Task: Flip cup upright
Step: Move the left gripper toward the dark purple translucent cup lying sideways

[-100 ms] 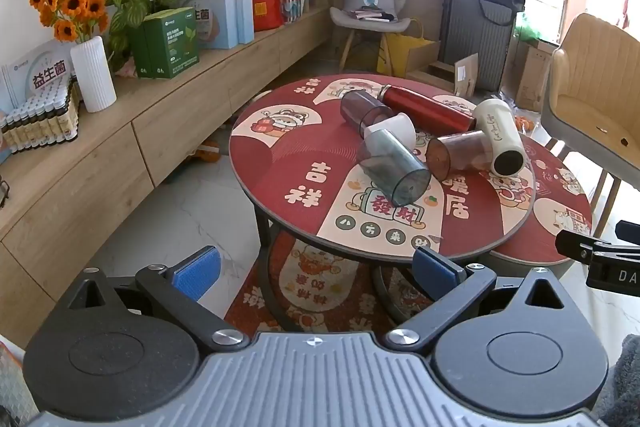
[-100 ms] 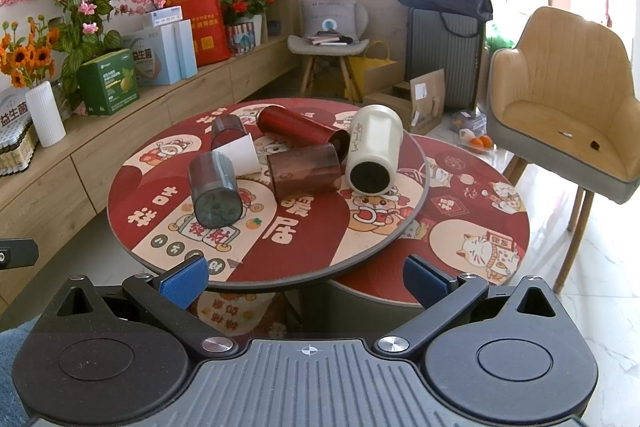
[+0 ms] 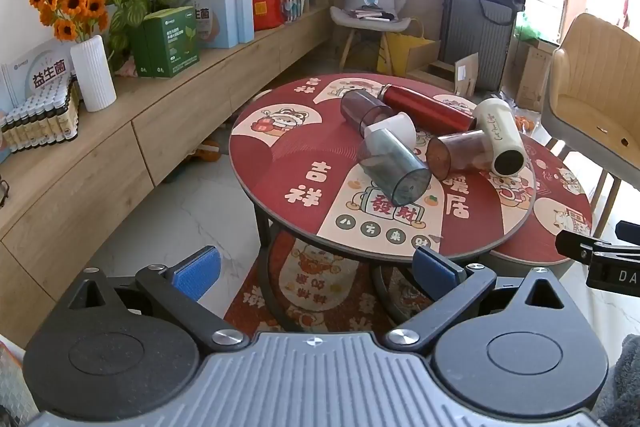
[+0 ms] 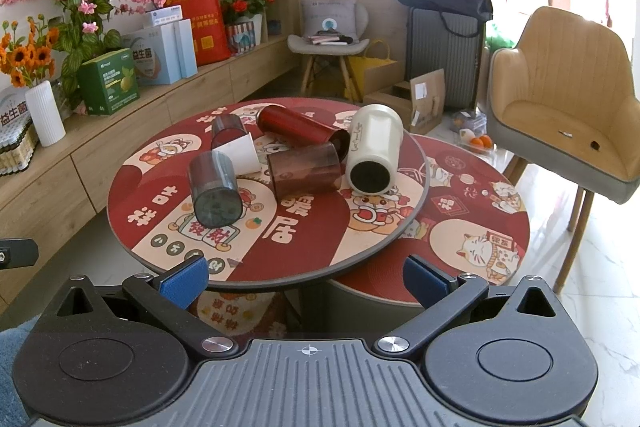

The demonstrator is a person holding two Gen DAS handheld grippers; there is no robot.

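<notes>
Clearly nothing is flipped yet. At the bottom of each frame, the left gripper point(image 3: 316, 265) and right gripper point(image 4: 306, 279) gape empty. Mid-frame, the smoky grey translucent plastic cup point(image 4: 215, 189) and neighbouring cups lie sideways on the round red printed table point(image 4: 312, 247).

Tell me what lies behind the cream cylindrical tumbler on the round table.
Behind the cream cylindrical tumbler lies the glossy red metal bottle, also on its side. The bottle's far end shows, but whether they touch is hidden.
</notes>
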